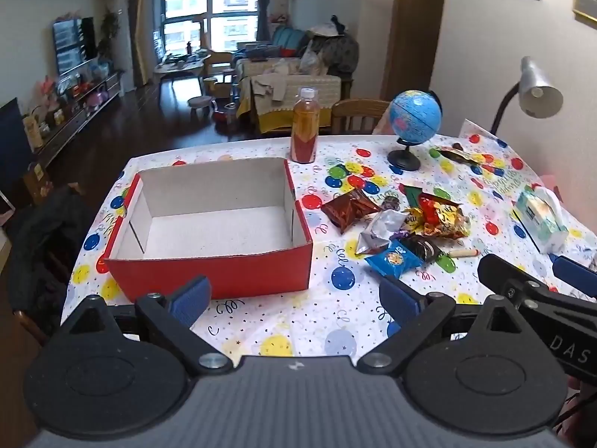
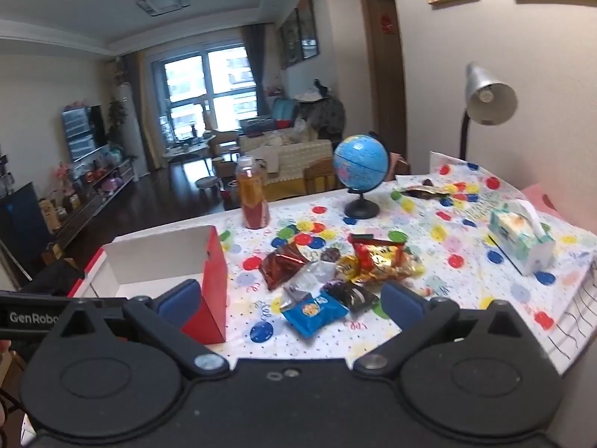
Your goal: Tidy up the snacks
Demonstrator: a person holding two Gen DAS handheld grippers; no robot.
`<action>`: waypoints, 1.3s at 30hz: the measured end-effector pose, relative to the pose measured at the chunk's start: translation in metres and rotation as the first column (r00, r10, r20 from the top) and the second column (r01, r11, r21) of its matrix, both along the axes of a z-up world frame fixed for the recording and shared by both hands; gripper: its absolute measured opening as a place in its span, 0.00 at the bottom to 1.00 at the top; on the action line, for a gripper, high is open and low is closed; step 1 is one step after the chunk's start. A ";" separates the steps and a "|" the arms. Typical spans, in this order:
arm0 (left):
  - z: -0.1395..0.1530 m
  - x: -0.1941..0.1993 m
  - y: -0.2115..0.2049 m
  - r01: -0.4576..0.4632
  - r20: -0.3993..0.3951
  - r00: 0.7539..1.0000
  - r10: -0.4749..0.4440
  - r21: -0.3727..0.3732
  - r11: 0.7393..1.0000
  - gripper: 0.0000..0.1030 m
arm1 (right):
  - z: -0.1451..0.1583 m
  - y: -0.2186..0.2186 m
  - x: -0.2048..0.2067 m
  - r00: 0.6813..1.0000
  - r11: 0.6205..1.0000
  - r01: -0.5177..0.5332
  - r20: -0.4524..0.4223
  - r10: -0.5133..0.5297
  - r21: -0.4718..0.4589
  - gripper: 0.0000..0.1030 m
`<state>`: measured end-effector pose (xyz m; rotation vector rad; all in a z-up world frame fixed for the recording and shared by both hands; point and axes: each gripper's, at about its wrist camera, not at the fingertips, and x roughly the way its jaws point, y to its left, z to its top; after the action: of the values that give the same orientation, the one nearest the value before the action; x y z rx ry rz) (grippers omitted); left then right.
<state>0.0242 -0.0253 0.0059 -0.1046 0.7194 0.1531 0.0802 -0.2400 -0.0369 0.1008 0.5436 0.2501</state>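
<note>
An empty red cardboard box (image 1: 220, 272) with a white inside sits on the balloon-print tablecloth, left of a pile of snack packets (image 1: 395, 224). The pile holds a brown packet (image 1: 349, 209), a silver packet (image 1: 378, 231), a blue cookie packet (image 1: 395, 257), a dark cookie packet (image 1: 423, 248) and red-yellow packets (image 1: 444, 216). My left gripper (image 1: 294, 304) is open and empty, above the table just in front of the box. My right gripper (image 2: 289, 304) is open and empty, just in front of the blue cookie packet (image 2: 315, 311); the box (image 2: 212, 283) is at its left.
A bottle of orange drink (image 1: 305, 127) stands behind the box. A small globe (image 1: 414, 123), a desk lamp (image 1: 537, 89) and a tissue pack (image 1: 541, 220) stand at the right. One more dark wrapper (image 1: 460, 155) lies near the far right edge. A chair (image 1: 358, 115) is behind the table.
</note>
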 end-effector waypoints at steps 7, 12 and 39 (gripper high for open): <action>0.000 0.008 -0.003 -0.057 -0.006 0.998 0.057 -0.009 0.998 0.95 | 0.003 -0.001 0.013 0.998 0.998 -0.062 0.008 0.062 -0.014 1.00; 0.000 0.011 -0.006 -0.064 -0.007 0.998 0.064 -0.010 0.998 0.95 | 0.002 -0.002 0.018 0.997 0.997 -0.079 0.008 0.079 -0.015 1.00; -0.001 0.021 0.006 -0.043 -0.011 0.999 0.043 -0.026 0.999 0.95 | 0.001 0.007 0.022 0.997 0.997 -0.071 0.007 0.072 -0.030 1.00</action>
<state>0.0457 -0.0192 0.0049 -0.1443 0.7296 0.1854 0.1019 -0.2334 -0.0357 0.0519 0.5437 0.3121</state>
